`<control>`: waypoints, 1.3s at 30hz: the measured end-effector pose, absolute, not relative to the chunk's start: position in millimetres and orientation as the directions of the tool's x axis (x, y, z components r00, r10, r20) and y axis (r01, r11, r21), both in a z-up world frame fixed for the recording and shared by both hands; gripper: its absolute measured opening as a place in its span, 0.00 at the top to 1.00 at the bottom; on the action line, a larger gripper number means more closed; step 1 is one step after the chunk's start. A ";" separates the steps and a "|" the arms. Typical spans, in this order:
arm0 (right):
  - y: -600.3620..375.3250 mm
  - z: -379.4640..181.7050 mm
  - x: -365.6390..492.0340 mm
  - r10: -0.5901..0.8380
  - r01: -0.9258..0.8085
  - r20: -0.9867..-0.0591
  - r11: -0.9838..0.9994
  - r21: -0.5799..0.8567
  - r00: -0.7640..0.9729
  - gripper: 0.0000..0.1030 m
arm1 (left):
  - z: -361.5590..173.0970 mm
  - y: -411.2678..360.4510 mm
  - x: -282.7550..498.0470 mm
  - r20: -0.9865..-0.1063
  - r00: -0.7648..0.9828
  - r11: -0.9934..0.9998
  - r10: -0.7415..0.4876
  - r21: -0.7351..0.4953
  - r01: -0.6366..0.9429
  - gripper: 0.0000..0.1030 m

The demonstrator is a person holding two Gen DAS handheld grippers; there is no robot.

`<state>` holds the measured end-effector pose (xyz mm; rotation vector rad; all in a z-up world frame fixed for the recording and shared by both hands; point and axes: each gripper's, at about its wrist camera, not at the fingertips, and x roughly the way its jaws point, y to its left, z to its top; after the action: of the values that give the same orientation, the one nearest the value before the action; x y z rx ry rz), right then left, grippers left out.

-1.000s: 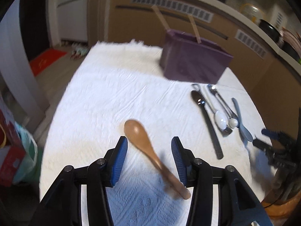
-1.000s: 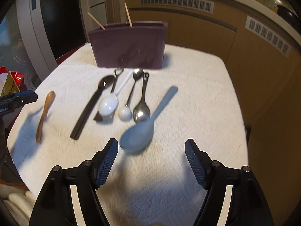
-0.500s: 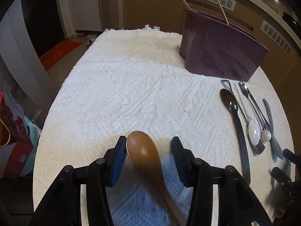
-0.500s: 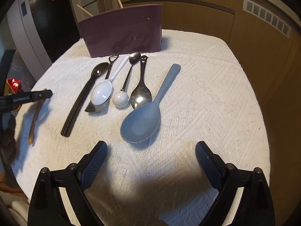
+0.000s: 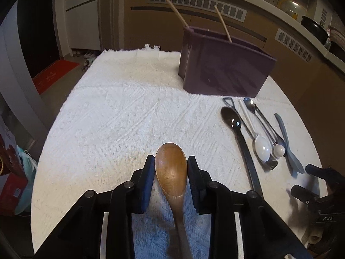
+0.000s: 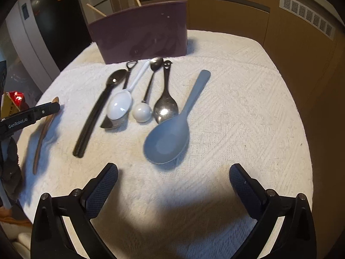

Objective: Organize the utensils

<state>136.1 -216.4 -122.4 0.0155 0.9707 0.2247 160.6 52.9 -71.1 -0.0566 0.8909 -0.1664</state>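
My left tool pinching brown wooden spoon bowl, low over white-towelled tabletop. My right tool spread wide, just short of grey plastic rice paddle.

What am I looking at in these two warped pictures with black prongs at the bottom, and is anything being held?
Each picture comes from a fisheye camera on a hand-held two-finger gripper; no robot arm is involved. In the left view, the left gripper has closed on the bowl of a brown wooden spoon. In the right view, the right gripper is open and empty, just short of a grey plastic rice paddle. On the white textured cloth also lie a long black spoon, a white spoon and metal spoons, before a purple utensil holder.
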 end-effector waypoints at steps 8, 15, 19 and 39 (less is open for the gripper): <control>-206.6 -119.9 133.8 0.090 -0.163 -0.802 0.987 -0.009 0.590 0.37 | -38.8 40.2 142.1 -0.696 0.685 0.975 -0.214 -0.109 0.193 0.74; -187.3 -116.0 140.9 0.013 -0.186 -0.779 0.973 -0.134 0.627 0.71 | -43.8 48.8 141.6 -0.697 0.677 0.971 -0.236 -0.140 0.195 0.73; -192.9 -97.0 140.1 0.011 -0.168 -0.755 0.977 -0.132 0.656 0.72 | -43.4 57.0 140.4 -0.693 0.681 0.971 -0.237 -0.153 0.182 0.73; -231.8 -37.7 152.9 0.077 -0.112 -0.697 0.994 -0.005 0.713 0.90 | -32.0 58.4 130.9 -0.673 0.687 0.962 -0.274 -0.187 0.201 0.73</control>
<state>152.9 -231.8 -37.7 -0.0480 0.7700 0.1046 130.9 58.4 -32.0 -0.1010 0.7689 -0.2666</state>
